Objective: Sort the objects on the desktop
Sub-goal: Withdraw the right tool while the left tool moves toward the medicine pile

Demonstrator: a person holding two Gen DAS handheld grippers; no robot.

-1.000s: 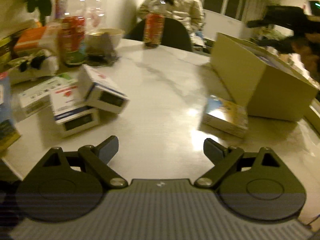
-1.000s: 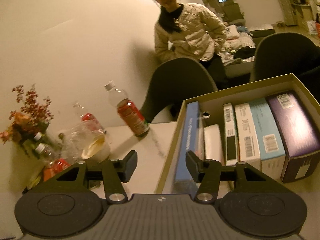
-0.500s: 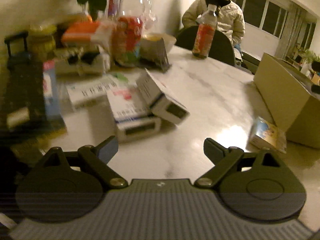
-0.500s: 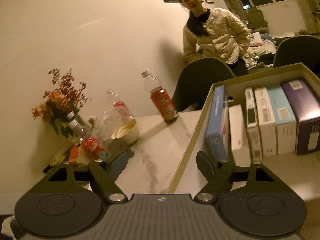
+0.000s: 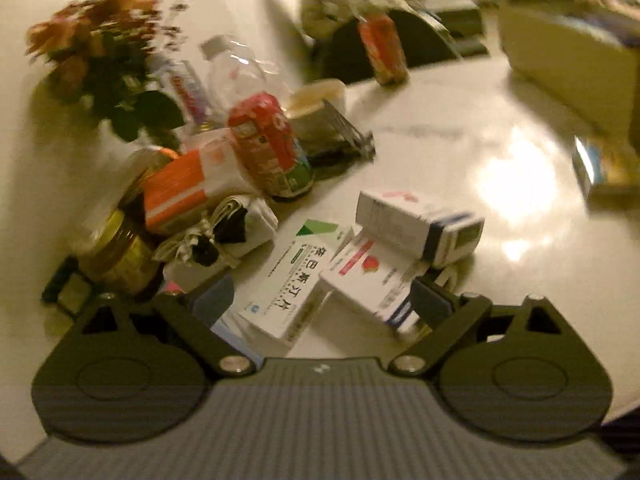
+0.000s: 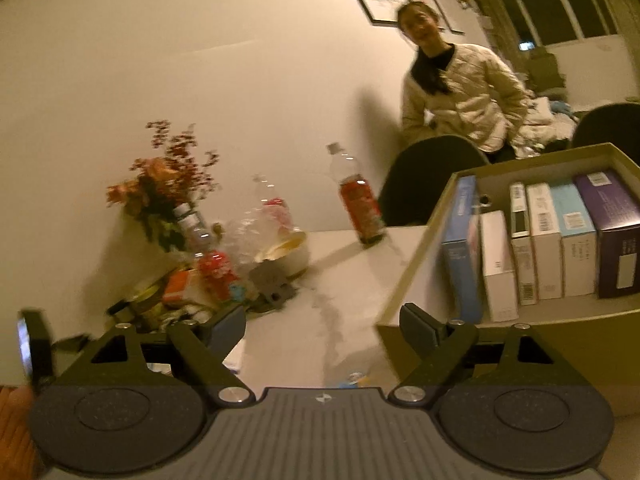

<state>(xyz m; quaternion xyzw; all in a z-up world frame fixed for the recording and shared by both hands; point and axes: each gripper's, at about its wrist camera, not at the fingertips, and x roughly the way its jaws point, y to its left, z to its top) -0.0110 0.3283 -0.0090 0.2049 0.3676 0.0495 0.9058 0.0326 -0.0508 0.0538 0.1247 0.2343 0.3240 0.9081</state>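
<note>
Risking a Toppled Stack at the Medicine Boxes

Findings: three small boxes lie heaped on the table (image 5: pixel 460 128) just ahead of the left gripper (image 5: pixel 322 300). A white box with green print (image 5: pixel 298 280) lies flat; beside it a white box with red print (image 5: pixel 368 276) is tilted, and a third, blue-ended box (image 5: pixel 420 228) leans across that one. Left gripper jaws stand wide apart, holding nothing, with the corners of the two lower boxes between the fingers. Whether the pads touch cardboard cannot be told through the blur.

Right gripper (image 6: pixel 322 328): jaws opening, nothing between them, poised over bare tabletop by the near wall of the cardboard carton (image 6: pixel 408 272), where several boxes already stand on edge.

Hazards:
- Closing on two boxes at once would likely pinch one corner and skew the other out
- Pulling a lower box would probably drop the leaning one, sending it sliding
- The red-labelled bottle (image 5: pixel 268 144), glass jar (image 5: pixel 116 248) and wrapped packets (image 5: pixel 216 232) crowd the heap on its far left; a wide sweep could tip the bottle
- A further small box (image 5: pixel 604 168) lies beside the carton, well apart from the heap, and may be overlooked
- A person (image 6: pixel 460 92) stands beyond the table, clear of the work
</note>
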